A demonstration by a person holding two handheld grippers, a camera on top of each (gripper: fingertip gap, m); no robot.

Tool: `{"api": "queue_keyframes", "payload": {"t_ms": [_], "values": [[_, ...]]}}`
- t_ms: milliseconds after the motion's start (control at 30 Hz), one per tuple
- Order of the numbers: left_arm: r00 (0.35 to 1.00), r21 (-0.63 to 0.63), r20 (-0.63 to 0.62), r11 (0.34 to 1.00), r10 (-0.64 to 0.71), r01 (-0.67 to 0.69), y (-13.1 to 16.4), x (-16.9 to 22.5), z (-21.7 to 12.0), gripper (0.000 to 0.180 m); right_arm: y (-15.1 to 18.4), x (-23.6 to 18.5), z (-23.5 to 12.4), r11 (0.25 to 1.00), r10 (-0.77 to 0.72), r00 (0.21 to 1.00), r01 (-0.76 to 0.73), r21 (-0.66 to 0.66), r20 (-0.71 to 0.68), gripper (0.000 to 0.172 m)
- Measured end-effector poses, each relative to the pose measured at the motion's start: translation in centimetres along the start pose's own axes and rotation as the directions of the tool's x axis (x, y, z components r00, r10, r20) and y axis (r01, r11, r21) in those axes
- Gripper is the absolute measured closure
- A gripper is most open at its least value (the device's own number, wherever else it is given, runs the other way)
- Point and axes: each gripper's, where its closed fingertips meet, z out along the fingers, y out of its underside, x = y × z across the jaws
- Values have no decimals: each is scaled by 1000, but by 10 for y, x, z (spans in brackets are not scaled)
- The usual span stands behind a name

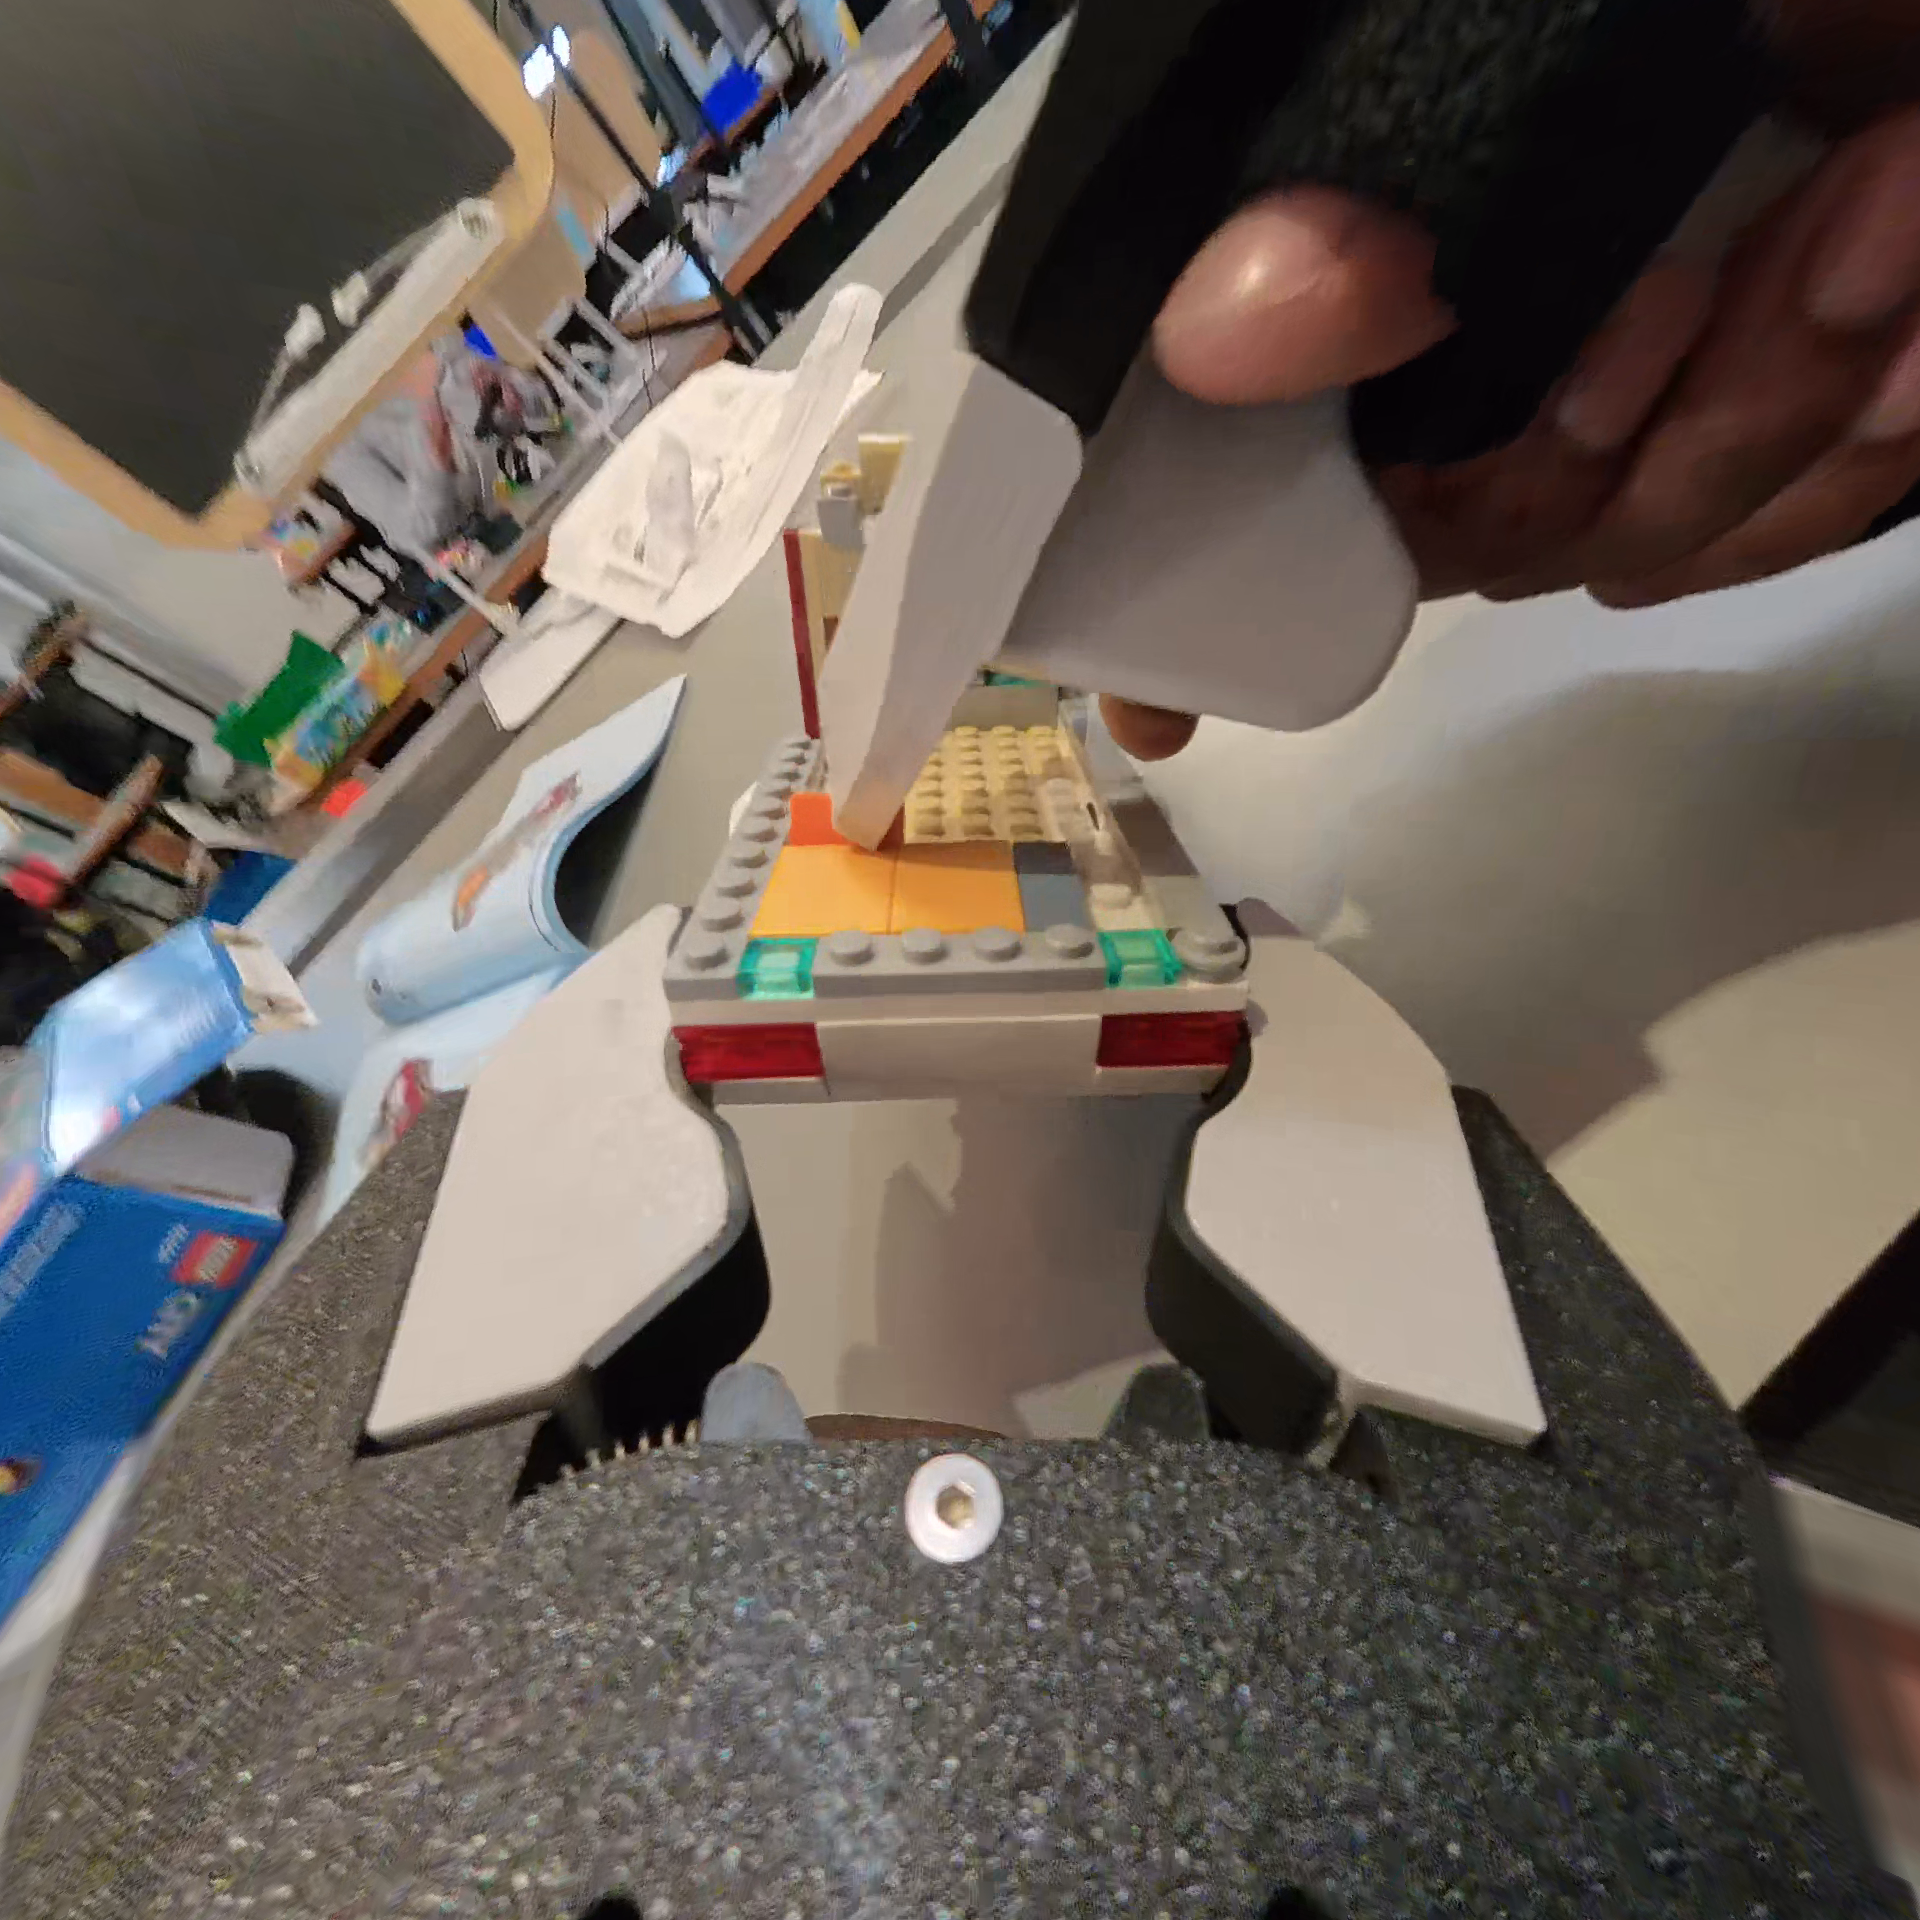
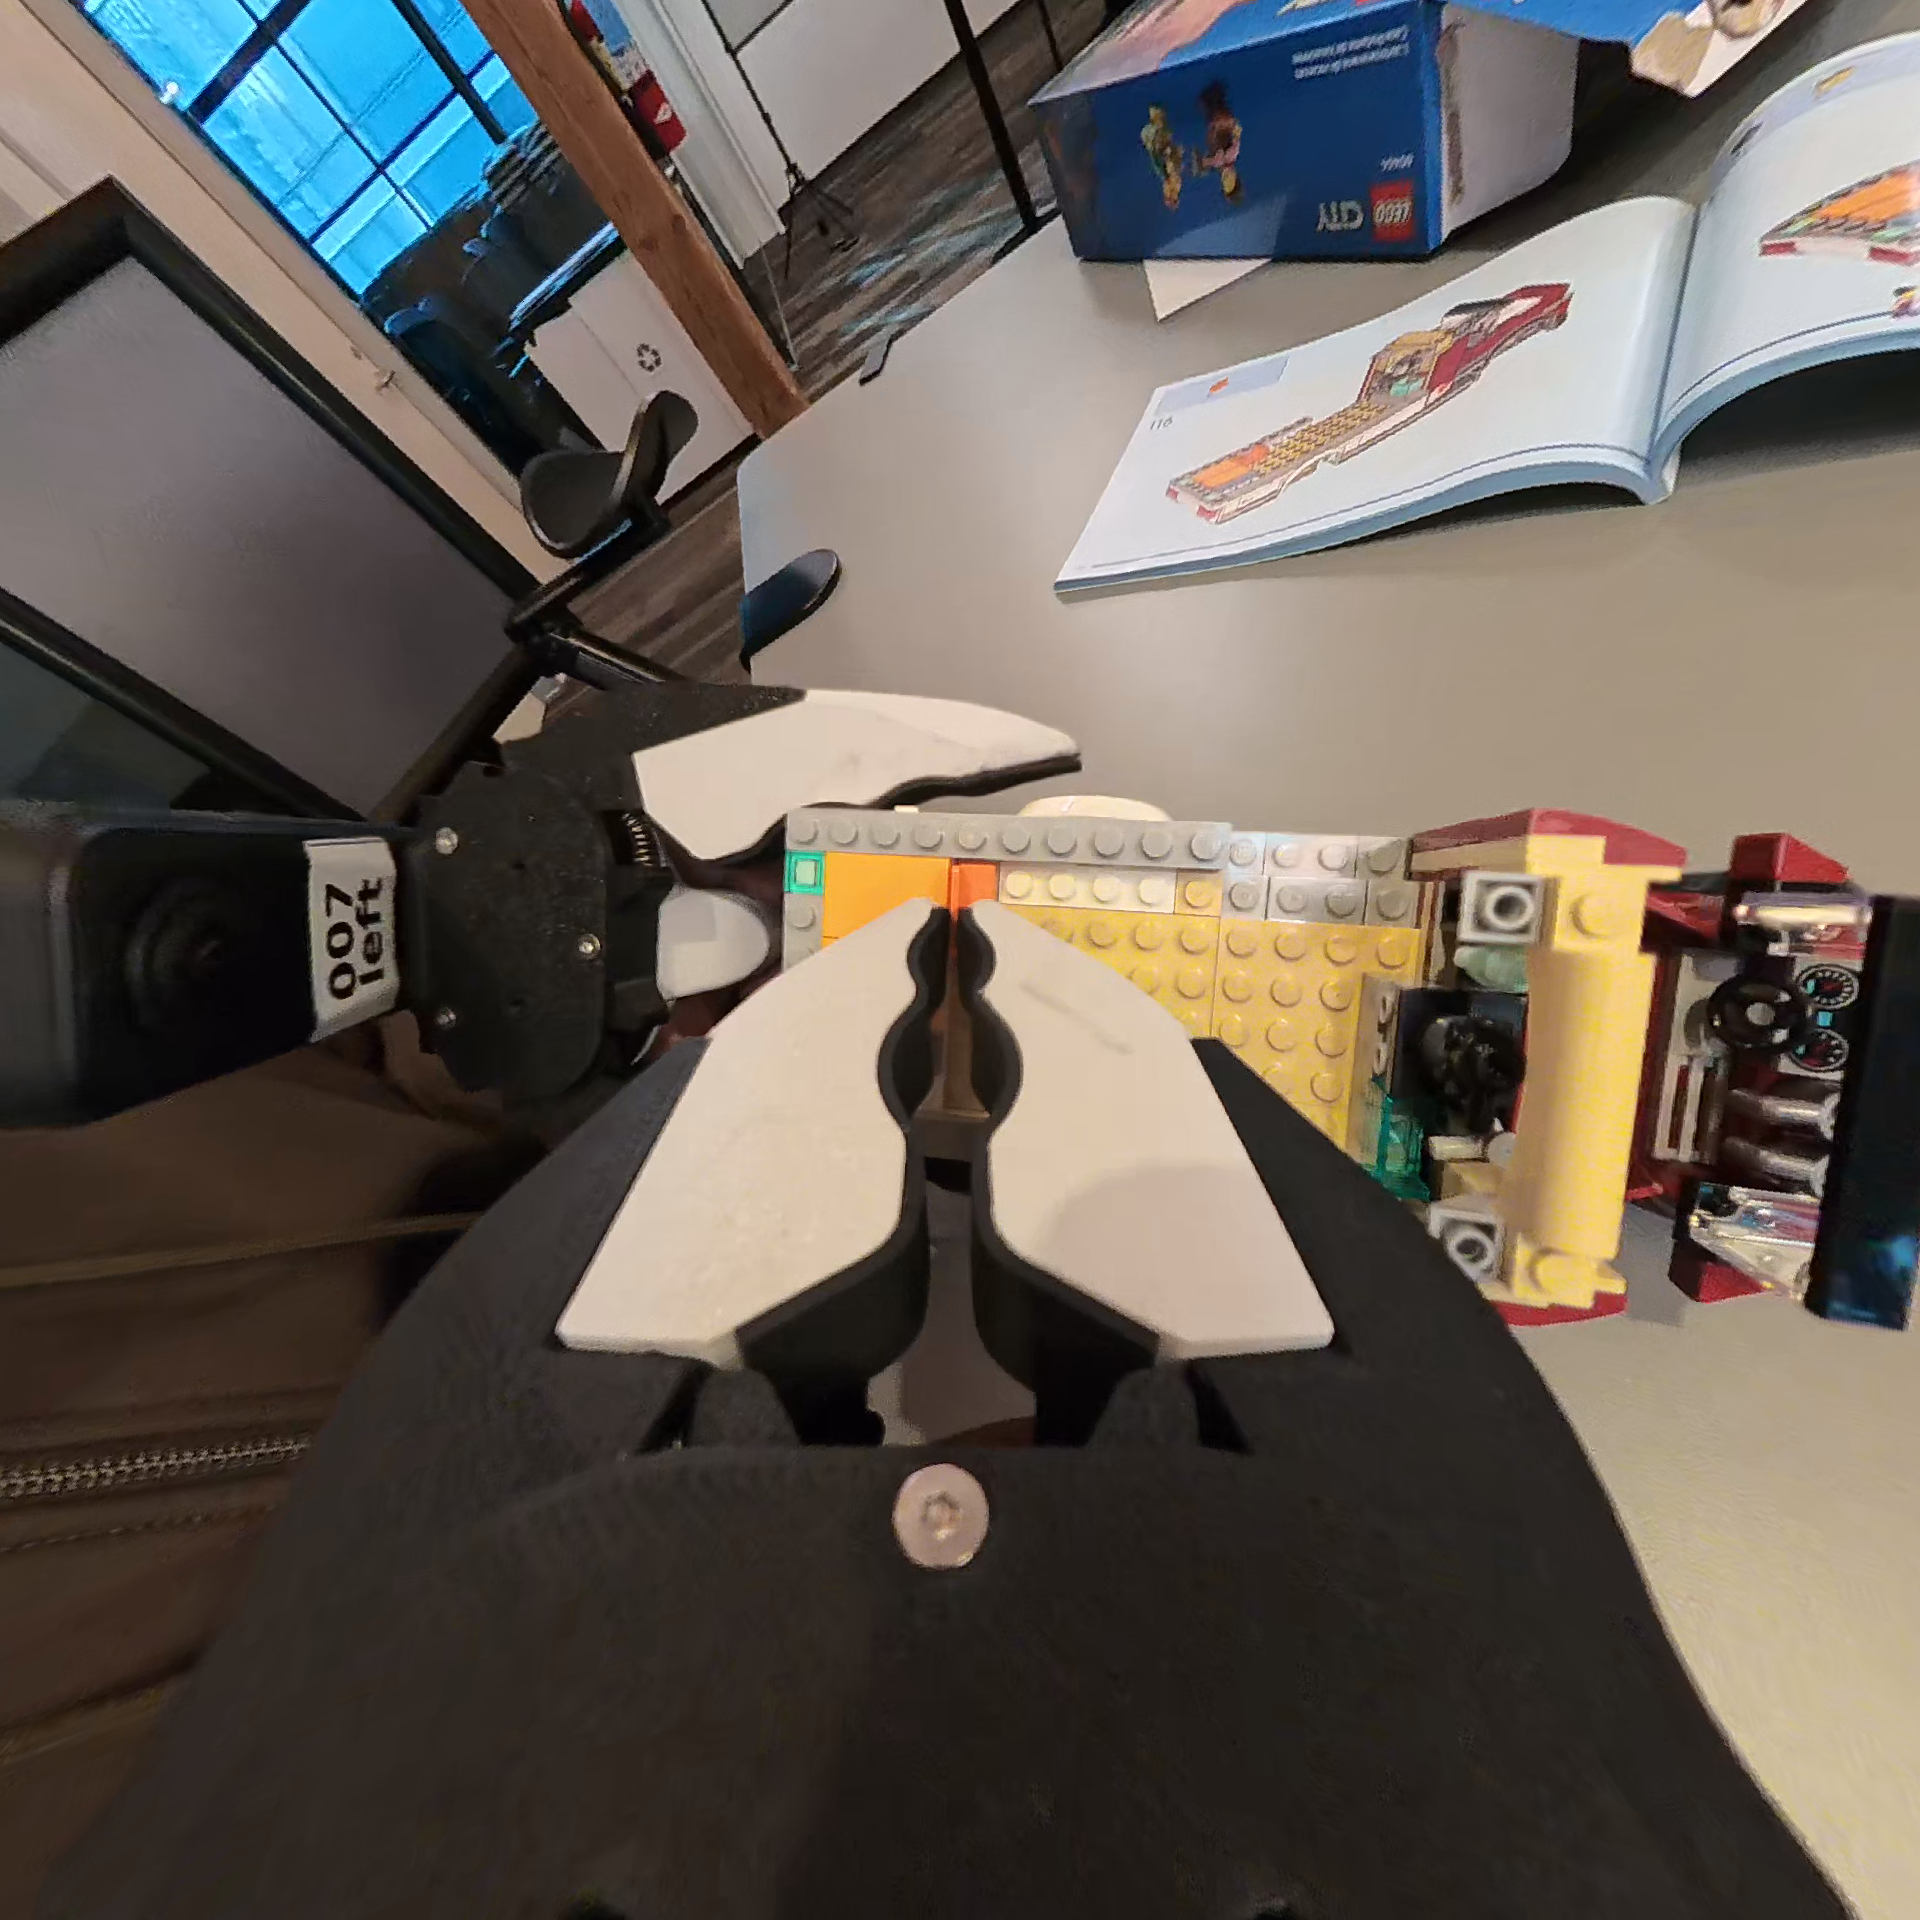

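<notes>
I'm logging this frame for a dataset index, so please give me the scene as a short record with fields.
setting: grey table
left gripper: jaws wide, straddling the rear end of the brick vehicle model
right gripper: shut, tips down on an orange tile atop the model
nearby: open instruction booklet, blue box

A: Right gripper (image 2: pixel 953 912) has its fingers closed together, tips down on the small orange tile (image 2: pixel 975 883) on the brick model (image 2: pixel 1195 935).

B: And the left gripper (image 2: pixel 790 862)?

A: Jaws spread wide around the model's grey end. Open instruction booklet (image 2: pixel 1455 416) and blue box (image 2: pixel 1247 145) sit further back on the grey table (image 2: pixel 1247 675).
</notes>
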Motion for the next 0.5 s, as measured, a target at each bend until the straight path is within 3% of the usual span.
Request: {"api": "queue_keyframes", "payload": {"t_ms": [200, 500], "values": [[959, -94, -27, 956, -281, 277, 6, 6, -9, 88, 5, -5, 4, 996, -24, 1000, 25, -85, 15, 170], [957, -136, -18, 949, -288, 283, 16, 21, -17, 88, 18, -12, 8, 959, -145, 989, 133, -251, -30, 169]]}}
